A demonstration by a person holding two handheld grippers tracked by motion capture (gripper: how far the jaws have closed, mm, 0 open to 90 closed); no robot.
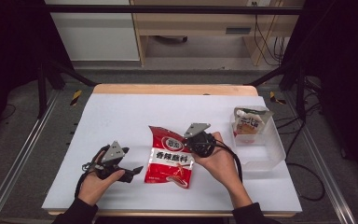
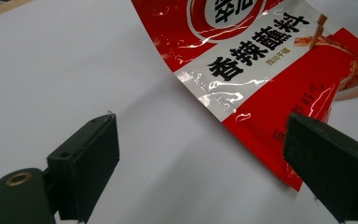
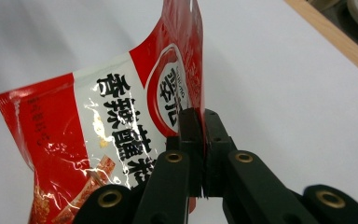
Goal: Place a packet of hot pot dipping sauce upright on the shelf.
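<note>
At the centre of the high view the right gripper (image 1: pixel 192 144) pinches the red seasoning packet (image 1: pixel 170 158) by its edge, jaws clamped tight, while the left gripper (image 1: pixel 133 173) gapes wide and empty at lower left.

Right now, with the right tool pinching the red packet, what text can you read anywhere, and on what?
"香辣蘸料": big black characters on the white band of the red packet.
Round logo on the red packet, above that band: characters too distorted to read.
Small print beside the big characters and on the red lower part: too small to read.
Pouch in the clear bin: dark print, too blurred to read.
</note>
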